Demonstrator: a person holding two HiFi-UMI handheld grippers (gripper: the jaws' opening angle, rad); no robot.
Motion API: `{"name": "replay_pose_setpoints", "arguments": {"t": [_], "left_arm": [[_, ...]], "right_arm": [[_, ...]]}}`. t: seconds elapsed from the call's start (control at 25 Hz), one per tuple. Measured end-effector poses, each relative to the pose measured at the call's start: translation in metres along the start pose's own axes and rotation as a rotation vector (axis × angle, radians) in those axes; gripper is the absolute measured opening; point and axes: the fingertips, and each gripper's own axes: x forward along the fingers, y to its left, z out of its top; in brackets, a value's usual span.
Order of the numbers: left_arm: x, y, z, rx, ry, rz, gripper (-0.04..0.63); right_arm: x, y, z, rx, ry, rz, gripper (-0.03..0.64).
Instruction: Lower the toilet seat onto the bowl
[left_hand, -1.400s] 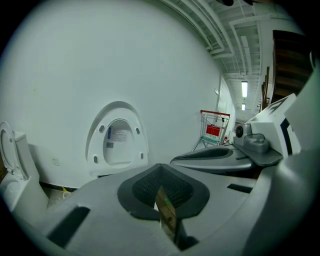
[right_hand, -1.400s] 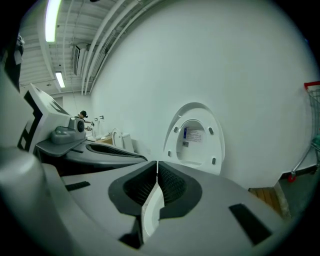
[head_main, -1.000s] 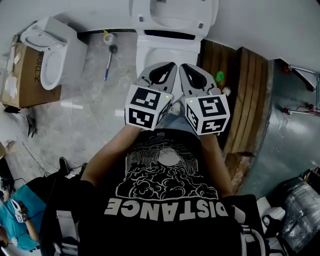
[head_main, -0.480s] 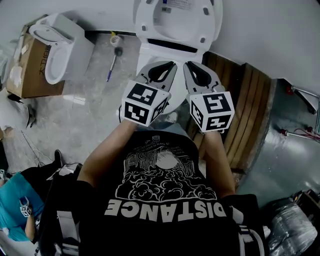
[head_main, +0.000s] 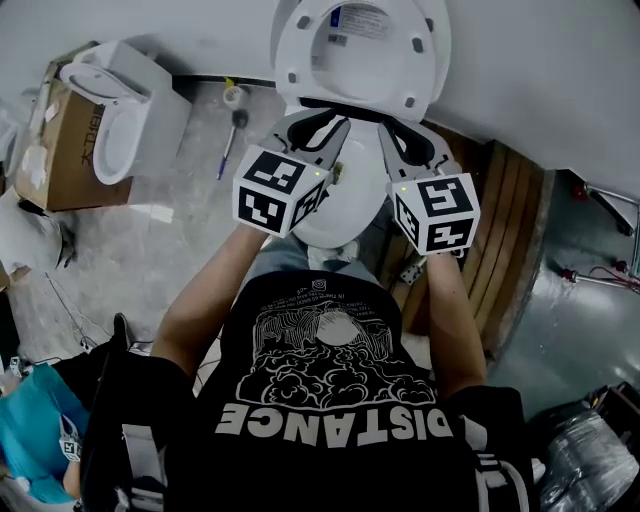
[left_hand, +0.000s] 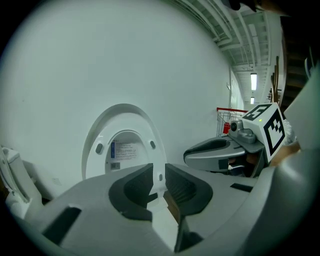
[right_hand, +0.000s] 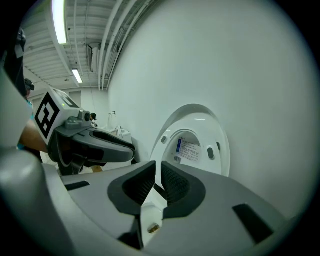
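A white wall (head_main: 540, 70) meets grey floor (head_main: 190, 250) beside wooden slats (head_main: 510, 220)

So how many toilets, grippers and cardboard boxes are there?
Toilets: 2, the toilet ahead and the toilet at the left
Grippers: 2, the left gripper, its empty jaws just opening a little, and the right gripper, shut
Cardboard boxes: 1, the cardboard box
Total: 5

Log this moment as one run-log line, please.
toilet seat: raised | bowl: uncovered | left gripper: jaws just opening, nothing between | right gripper: jaws shut, empty | seat untouched
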Motion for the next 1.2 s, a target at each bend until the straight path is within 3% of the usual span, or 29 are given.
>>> {"name": "replay_pose_setpoints", "arguments": {"t": [0.16,0.72,0.96,1.2], "left_arm": [[0.014,0.034,0.016,0.008,0.0,-0.031,0.081],[0.09,0.122,0.07,0.166,0.042,-0.133,0.144],[0.117,0.15,0.091,0.247,0.052,-0.135,0.156],[0.144,0.173,0.101,0.355,0.08,-0.109,0.231]], "right_arm": [[0.021,-0.01,0.015,-0.036,0.014,-0.027,0.046],[0.088,-0.089,0.056,-0.07,0.053,-0.132,0.117],[0.111,-0.118,0.064,-0.127,0.106,-0.164,0.158],[0.139,-0.142,0.074,-0.196,0.144,-0.2,0.207]]}}
